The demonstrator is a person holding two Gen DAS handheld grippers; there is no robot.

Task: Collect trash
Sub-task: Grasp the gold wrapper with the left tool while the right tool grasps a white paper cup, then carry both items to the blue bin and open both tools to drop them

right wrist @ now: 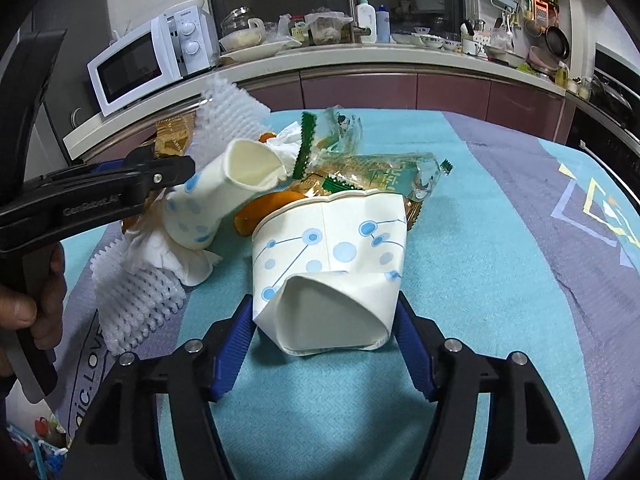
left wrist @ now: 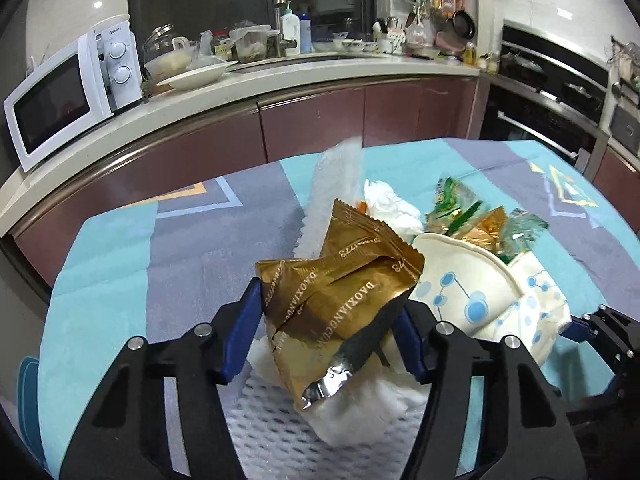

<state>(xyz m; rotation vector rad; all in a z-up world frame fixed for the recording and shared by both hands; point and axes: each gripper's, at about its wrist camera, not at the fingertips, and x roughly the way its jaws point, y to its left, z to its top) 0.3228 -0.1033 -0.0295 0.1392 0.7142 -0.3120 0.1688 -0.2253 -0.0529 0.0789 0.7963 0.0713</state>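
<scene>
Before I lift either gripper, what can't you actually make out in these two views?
- Left wrist view: what lies under the gold wrapper; the wrapper covers it.
- Right wrist view: the crushed paper cup blocks the wrappers behind it.
- Both views: no bin in frame.
- Right wrist view: the left gripper's fingertips, hidden behind its own body.

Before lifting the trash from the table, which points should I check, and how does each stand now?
1. Left gripper on gold wrapper: ok, both pads touch its sides.
2. Right gripper on crushed paper cup: ok, pads press its base.
3. Left grip takes only the wrapper: cannot tell, a tissue lies right under it.
4. Cup free of other trash: not ok, green wrappers and orange peel lie against its far rim.
5. The two grippers apart: ok, a gap shows between them.
6. Second cup stable: cannot tell, it leans on the pile.
</scene>
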